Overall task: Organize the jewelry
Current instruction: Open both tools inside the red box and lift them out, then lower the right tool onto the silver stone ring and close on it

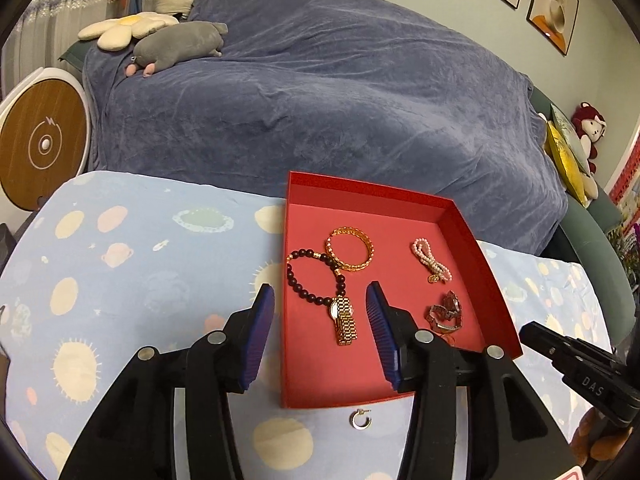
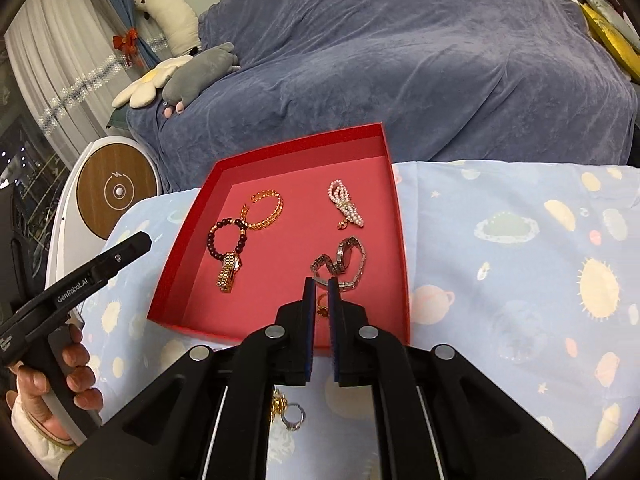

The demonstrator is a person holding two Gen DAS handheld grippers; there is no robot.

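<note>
Red cardboard formed the shallow open box that was set on a tabletop covered by a pale blue cloth printed with planets and suns. Inside it were laid a gold chain bangle, a dark round-bead bracelet, a gold link wristwatch (lying over the lower edge of the beads), a small white pearl bracelet and a silver metal-band watch. The left tool was held above the near left part of the box with its blue-padded fingers spread and nothing between them. The right tool was poised over the near edge of the box, its pads parted by only a narrow gap; a small gold piece was seen in that gap, though whether it was touched could not be told. A small silver hoop earring was left on the cloth just outside the box's near wall.
</note>
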